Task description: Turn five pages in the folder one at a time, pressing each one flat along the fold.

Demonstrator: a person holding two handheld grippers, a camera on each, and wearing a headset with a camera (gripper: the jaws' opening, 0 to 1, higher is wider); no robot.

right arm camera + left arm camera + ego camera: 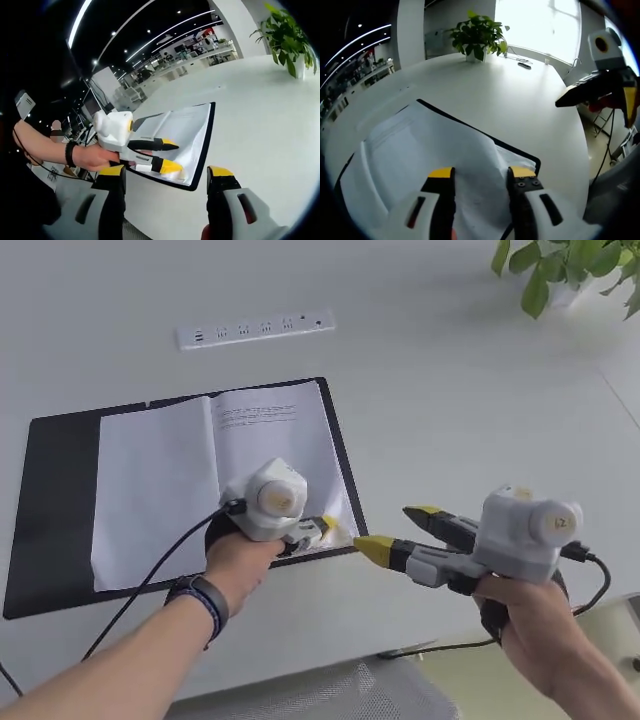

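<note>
A black folder lies open on the white table, with white pages spread left and right of the fold. My left gripper is over the lower right corner of the right page. It is open, one jaw on each side of the page edge. My right gripper hangs open just beyond the folder's right edge, above the table's front, with its yellow tips pointing at the left gripper. In the right gripper view its own jaws stand wide apart with nothing between them.
A white power strip lies behind the folder. A potted plant stands at the far right corner. Cables trail from both grippers toward the table's front edge. A chair back is below that edge.
</note>
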